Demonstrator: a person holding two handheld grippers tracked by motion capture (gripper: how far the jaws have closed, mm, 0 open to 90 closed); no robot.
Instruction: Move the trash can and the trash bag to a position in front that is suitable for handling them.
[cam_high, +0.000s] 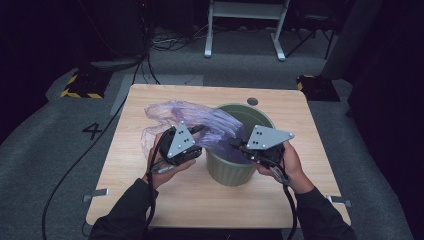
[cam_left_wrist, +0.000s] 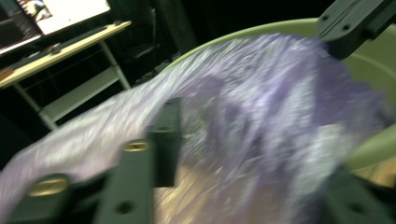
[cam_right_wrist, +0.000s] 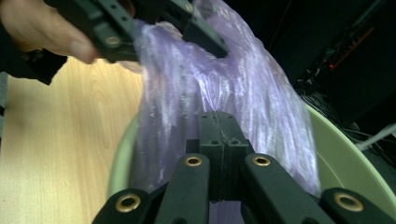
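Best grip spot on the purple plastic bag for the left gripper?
Probably the loose edge of the thin purple plastic bag lying outside the ribbed green bin, coming from the table's left side. There the film bunches into folds that jaws can pinch. The right gripper seems shut on the bag over the bin mouth; the left gripper stands open.

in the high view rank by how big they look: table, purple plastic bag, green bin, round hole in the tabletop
1. table
2. and 3. purple plastic bag and green bin: look alike, unranked
4. round hole
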